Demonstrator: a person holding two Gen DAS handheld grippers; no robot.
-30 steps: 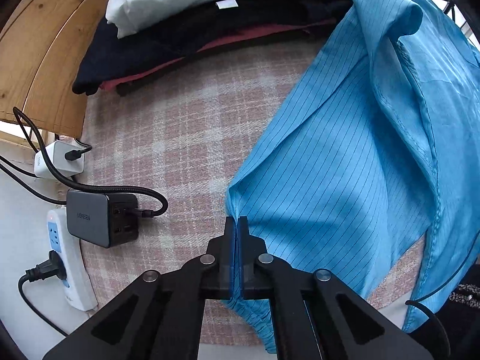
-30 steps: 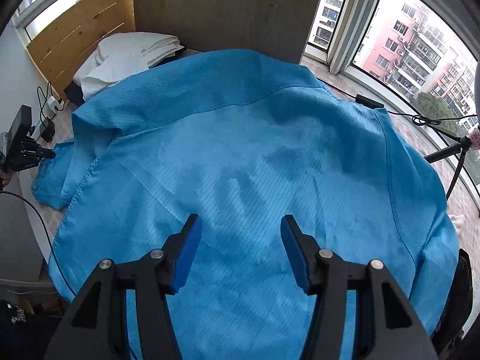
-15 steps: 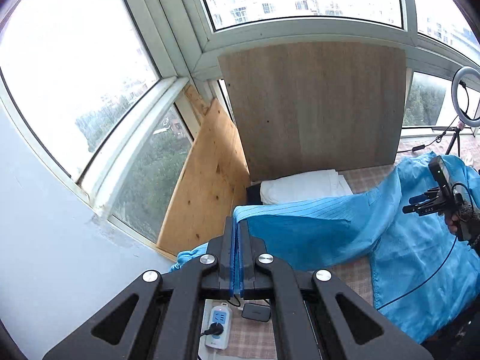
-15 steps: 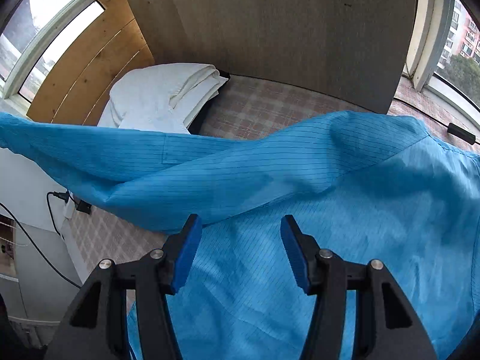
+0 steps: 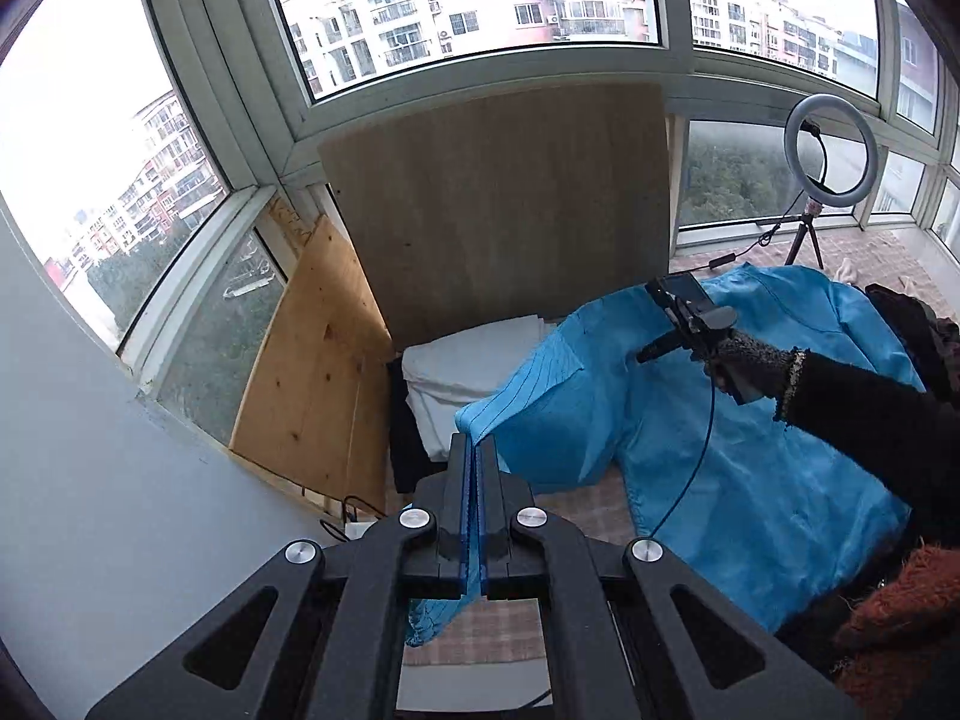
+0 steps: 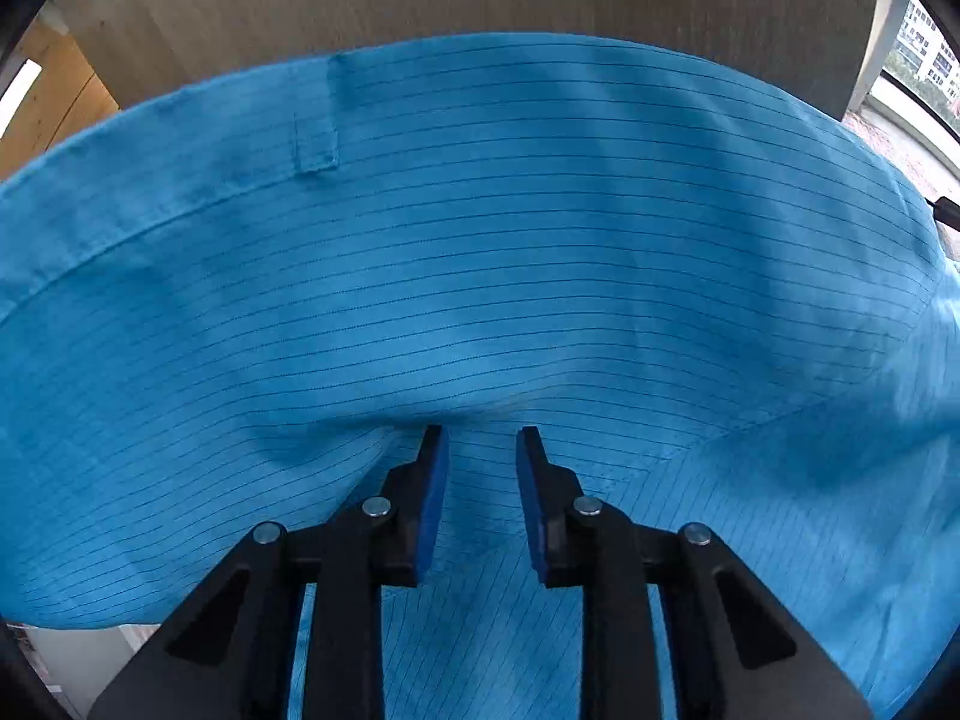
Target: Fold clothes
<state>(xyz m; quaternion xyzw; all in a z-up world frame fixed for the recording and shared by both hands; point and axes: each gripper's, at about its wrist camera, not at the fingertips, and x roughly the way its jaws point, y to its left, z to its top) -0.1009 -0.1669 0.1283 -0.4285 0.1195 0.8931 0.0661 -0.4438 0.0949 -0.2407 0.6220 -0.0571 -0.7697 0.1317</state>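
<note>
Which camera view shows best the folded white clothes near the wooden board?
The left wrist view shows it best: the folded white clothes lie in plain sight behind the lifted blue garment. In the right wrist view the garment fills the frame and hides them.

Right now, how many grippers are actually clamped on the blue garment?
1. The left gripper is shut on the blue garment's edge. The right gripper is open, its fingers pressed to the cloth without pinching it.

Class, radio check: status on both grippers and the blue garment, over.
Left gripper shut on blue garment, edge lifted. Right gripper open, fabric between its fingers. White stack behind, clear of the fold.
</note>
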